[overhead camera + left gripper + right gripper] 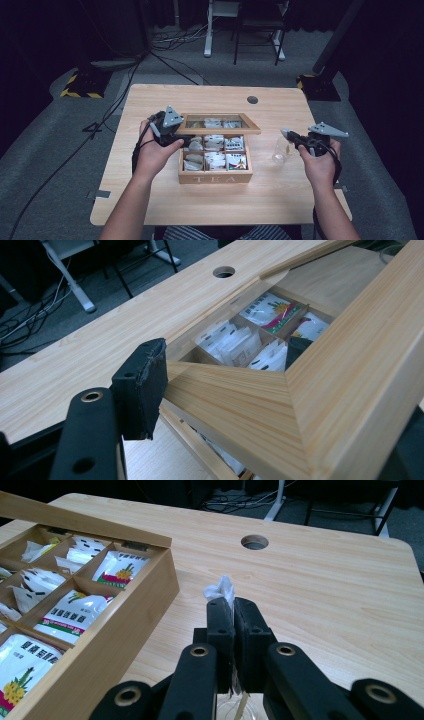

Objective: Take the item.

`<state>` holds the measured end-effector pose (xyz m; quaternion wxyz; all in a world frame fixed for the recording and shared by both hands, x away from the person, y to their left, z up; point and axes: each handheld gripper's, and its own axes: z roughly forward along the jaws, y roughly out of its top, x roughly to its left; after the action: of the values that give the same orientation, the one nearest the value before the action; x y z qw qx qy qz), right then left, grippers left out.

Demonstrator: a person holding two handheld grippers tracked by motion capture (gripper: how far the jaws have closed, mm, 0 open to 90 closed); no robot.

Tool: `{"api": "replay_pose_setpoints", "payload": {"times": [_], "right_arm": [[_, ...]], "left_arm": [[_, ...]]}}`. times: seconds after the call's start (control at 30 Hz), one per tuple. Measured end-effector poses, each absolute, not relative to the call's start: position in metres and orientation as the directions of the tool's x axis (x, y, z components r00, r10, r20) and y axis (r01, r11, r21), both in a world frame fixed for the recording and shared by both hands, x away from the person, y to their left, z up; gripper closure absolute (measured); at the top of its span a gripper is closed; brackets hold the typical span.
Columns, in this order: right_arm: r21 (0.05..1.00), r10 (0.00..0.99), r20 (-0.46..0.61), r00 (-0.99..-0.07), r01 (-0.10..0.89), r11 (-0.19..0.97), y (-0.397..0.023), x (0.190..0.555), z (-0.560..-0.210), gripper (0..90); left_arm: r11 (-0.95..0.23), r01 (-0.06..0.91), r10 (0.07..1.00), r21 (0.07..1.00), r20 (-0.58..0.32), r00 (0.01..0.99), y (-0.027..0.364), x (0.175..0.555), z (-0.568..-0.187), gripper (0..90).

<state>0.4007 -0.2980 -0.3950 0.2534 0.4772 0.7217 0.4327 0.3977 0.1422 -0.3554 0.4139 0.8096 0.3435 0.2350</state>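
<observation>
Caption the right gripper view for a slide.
Right claw pinches a white tea bag above a glass, beside the open wooden tea box.

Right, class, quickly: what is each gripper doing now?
Left gripper: closed on the tea box lid, propping it open.
Right gripper: shut on a white tea bag.

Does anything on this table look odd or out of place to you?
Nothing looks spilled or broken. The tea box has its glass-paned lid held partly open by the left hand-held gripper, and the right hand-held gripper pinches a crumpled white tea bag above a clear glass.
</observation>
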Motion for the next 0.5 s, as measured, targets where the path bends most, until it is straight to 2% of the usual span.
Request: {"api": "replay_pose_setpoints", "payload": {"times": [0.5], "right_arm": [[0.871, 0.912, 0.085, -0.402, 0.474, 0.128, -0.304, 0.396, -0.414, 86.8]], "left_arm": [[-0.422, 0.36, 0.751, 0.832, 0.099, 0.653, 0.142, 0.398, -0.356, 34.4]]}}
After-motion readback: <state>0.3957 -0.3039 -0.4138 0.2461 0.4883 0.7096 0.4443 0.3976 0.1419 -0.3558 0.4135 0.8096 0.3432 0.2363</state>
